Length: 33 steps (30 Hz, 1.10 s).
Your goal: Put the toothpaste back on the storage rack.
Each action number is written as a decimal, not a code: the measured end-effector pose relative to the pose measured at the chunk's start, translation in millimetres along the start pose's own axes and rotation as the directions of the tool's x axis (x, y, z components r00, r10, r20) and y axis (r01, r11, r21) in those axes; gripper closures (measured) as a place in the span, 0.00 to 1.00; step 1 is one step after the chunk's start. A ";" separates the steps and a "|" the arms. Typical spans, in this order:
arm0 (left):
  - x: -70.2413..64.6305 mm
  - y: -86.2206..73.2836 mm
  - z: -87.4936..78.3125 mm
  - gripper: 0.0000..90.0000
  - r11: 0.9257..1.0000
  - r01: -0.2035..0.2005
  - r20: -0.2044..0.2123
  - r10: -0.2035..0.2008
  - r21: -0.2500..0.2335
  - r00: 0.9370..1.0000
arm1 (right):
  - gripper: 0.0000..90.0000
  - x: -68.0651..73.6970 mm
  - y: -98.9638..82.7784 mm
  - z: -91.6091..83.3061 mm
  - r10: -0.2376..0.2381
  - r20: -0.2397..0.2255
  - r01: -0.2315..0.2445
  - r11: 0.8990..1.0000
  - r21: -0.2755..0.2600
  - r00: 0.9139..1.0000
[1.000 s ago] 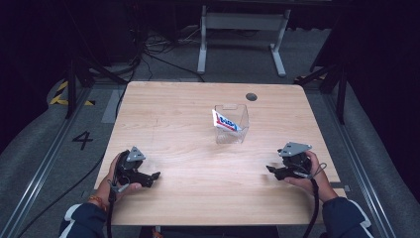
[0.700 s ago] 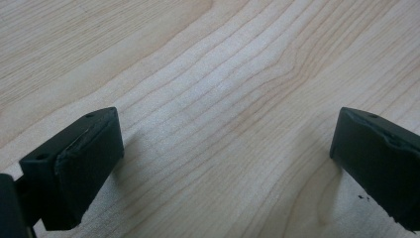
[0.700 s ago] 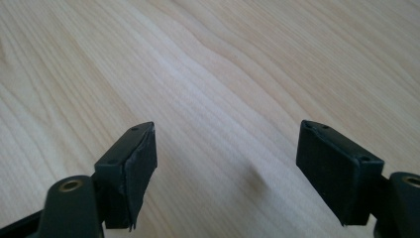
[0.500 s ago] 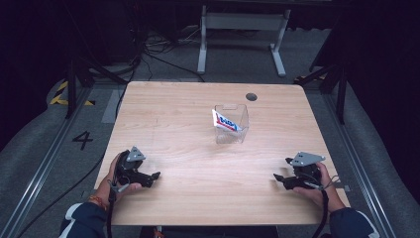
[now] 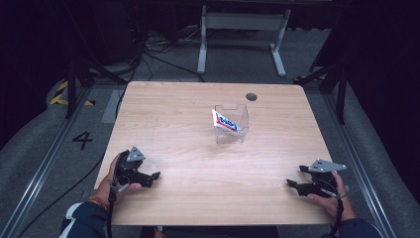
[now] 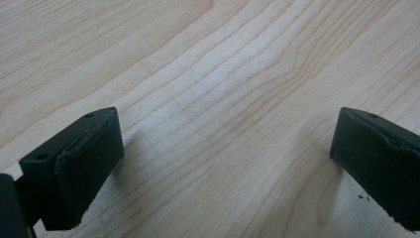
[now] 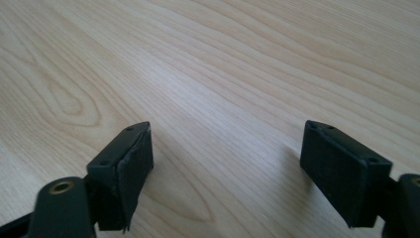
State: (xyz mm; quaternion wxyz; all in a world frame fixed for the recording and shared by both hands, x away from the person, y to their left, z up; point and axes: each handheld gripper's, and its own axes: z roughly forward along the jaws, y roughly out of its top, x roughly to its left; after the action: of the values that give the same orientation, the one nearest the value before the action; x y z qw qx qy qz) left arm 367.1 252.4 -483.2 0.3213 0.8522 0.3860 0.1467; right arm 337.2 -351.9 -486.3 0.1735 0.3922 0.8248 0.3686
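Observation:
A clear plastic box (image 5: 232,123) stands near the middle of the wooden table (image 5: 188,114), with a white packet (image 5: 226,121) printed in red and blue leaning inside it. My left gripper (image 5: 153,179) rests low at the table's front left, open, with bare wood between its jaws (image 6: 223,144). My right gripper (image 5: 295,177) sits at the front right corner, jaws pointing left. Its jaws have just been opening and stand wide apart with only wood grain between them (image 7: 225,163). Both grippers are far from the box.
A round cable hole (image 5: 251,96) lies in the table's far right part. Beyond the far edge stand a white metal frame (image 5: 242,29) and loose cables on grey carpet. The table's right edge runs close to my right hand.
My right gripper has moved toward the front right corner of the table and sunk a little. The left gripper, box and packet have stayed put.

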 end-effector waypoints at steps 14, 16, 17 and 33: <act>-0.6 -0.3 0.1 0.01 1.000 0.009 0.003 -0.009 0.001 1.000 | 0.23 -7.4 -5.6 -6.0 0.058 0.059 -0.058 0.998 0.000 0.997; -0.6 -0.2 0.0 0.01 1.000 0.008 0.002 -0.008 0.001 1.000 | 0.23 -7.2 -5.7 -6.1 0.059 0.061 -0.059 0.998 0.000 0.996; -0.6 -0.2 0.0 0.01 1.000 0.008 0.002 -0.008 0.001 1.000 | 0.23 -7.2 -5.8 -6.2 0.059 0.062 -0.059 0.998 -0.001 0.996; 0.3 0.5 0.3 0.01 1.000 -0.007 -0.005 0.007 0.000 1.000 | 0.23 -7.0 -6.0 -6.4 0.061 0.065 -0.061 0.998 -0.001 0.996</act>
State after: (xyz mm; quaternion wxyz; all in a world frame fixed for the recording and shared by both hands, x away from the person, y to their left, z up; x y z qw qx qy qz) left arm 367.7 252.3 -483.1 0.3201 0.8530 0.3839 0.1499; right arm 334.8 -362.9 -486.5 0.1889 0.4292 0.8064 0.3603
